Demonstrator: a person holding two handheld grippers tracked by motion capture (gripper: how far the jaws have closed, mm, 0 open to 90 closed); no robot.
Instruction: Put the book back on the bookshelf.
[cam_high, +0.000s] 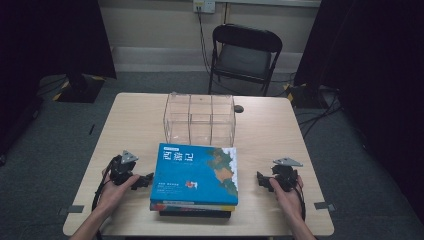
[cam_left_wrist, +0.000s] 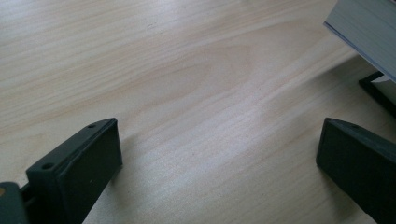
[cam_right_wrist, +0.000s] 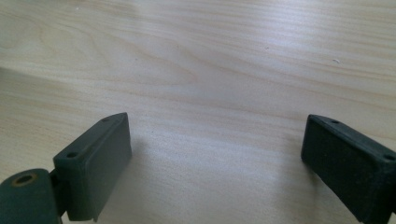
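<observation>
Beside book stack (cam_high: 195, 175): both tools empty, agape.

Books (cam_high: 195, 175): stacked at the desk's (cam_high: 270, 125) near edge
Left gripper (cam_high: 144, 180): beside stack, open
Right gripper (cam_high: 261, 180): right side, open

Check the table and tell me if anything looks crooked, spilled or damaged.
Nothing is spilled or damaged. The one small oddity is the stack of books: the blue top book overhangs the narrower ones beneath, so the edges do not line up. The clear plastic organizer stands upright behind it, and both grippers rest open beside the stack.
</observation>
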